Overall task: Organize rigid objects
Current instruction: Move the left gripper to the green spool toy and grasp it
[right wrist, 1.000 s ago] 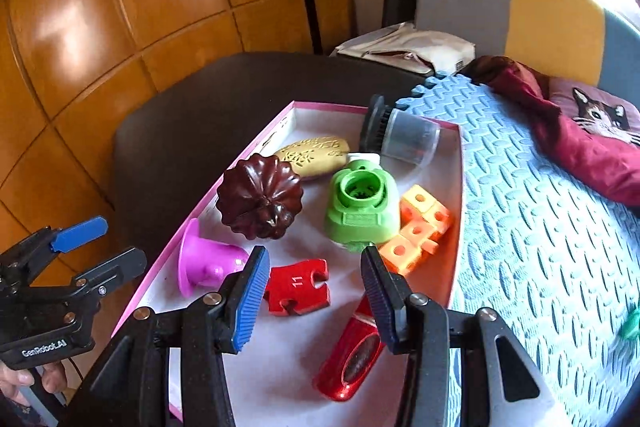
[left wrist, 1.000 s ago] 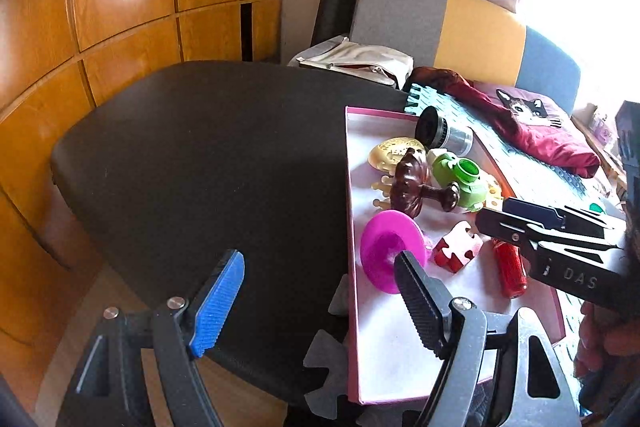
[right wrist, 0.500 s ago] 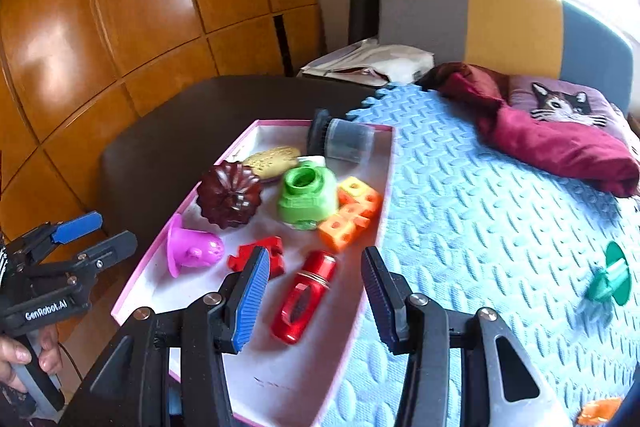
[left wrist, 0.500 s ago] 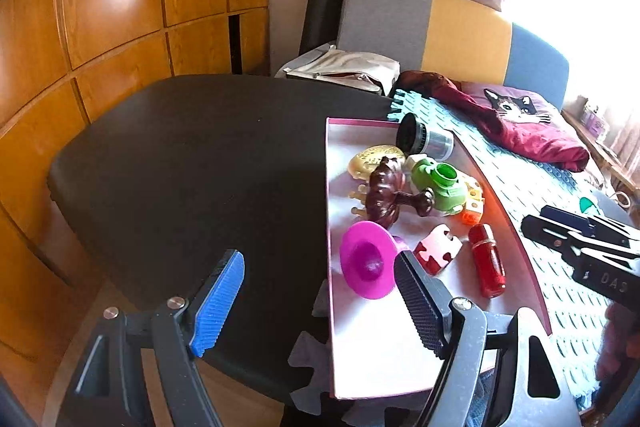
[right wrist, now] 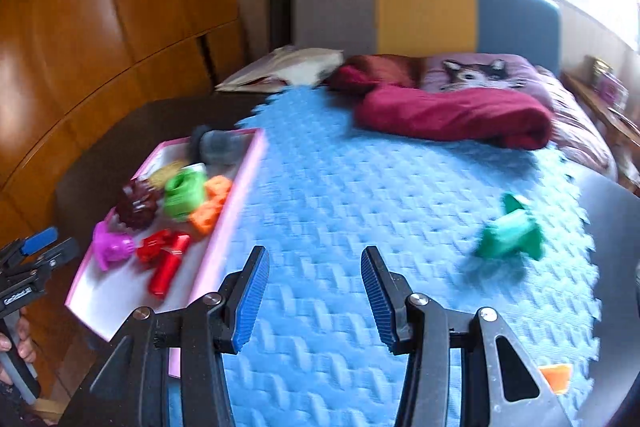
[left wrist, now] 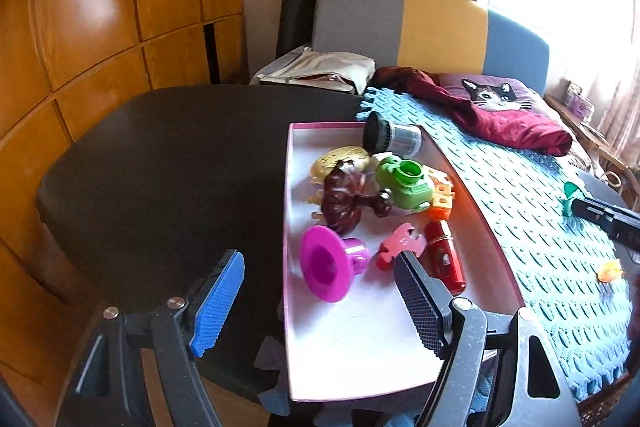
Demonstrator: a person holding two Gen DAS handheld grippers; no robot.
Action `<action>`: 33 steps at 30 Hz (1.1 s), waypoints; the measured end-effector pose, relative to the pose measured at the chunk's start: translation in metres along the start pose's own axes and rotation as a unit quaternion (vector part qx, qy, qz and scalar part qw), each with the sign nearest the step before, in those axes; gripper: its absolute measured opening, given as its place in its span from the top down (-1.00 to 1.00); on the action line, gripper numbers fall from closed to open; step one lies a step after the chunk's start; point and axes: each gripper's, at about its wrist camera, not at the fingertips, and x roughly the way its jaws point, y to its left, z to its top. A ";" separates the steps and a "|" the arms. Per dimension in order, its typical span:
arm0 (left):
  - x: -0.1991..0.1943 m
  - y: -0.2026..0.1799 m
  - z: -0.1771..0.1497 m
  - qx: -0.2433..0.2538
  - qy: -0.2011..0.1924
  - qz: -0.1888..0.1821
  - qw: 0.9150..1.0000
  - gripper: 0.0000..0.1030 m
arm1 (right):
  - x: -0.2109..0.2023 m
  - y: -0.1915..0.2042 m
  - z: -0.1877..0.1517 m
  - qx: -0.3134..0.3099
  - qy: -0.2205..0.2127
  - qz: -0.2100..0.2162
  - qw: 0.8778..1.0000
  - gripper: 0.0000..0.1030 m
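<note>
Your left tool (left wrist: 316,301) hangs with its fingers spread wide and nothing between them, low over the near left corner of the pink-rimmed tray (left wrist: 285,227), which sits where the dark desk (left wrist: 168,163) meets the blue foam mat (right wrist: 340,211). In the tray, going left to right, a magenta funnel-shaped piece (left wrist: 328,267) lies on its side nearest that tool, with a dark brown fluted mould (left wrist: 344,203) behind it and a yellow textured oval (left wrist: 340,159) farther back; then come a red puzzle piece (left wrist: 400,245), a green round toy (left wrist: 408,183), a red cylinder (left wrist: 444,257) and orange cubes (left wrist: 442,201) toward the right wall, and a clear jar with a black lid (left wrist: 392,139) on its side at the far end. Your right tool (right wrist: 314,293) is also wide apart and empty, over bare mat. To its right a green toy (right wrist: 510,233), blurred, lies on the mat, well apart from the tray, and an orange piece (right wrist: 556,377) sits at the mat's near right edge.
</note>
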 end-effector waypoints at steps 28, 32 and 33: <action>0.044 -0.234 0.057 0.218 0.001 -0.159 0.963 -0.52 | -0.055 -0.212 -0.041 0.330 -0.039 -0.141 0.933 0.06; 0.060 -0.282 0.057 0.264 -0.002 -0.184 0.947 -0.52 | -0.053 -0.211 -0.040 0.327 -0.042 -0.134 0.935 0.06; 0.063 -0.290 0.057 0.271 0.003 -0.191 0.943 -0.52 | -0.053 -0.211 -0.040 0.328 -0.043 -0.134 0.934 0.06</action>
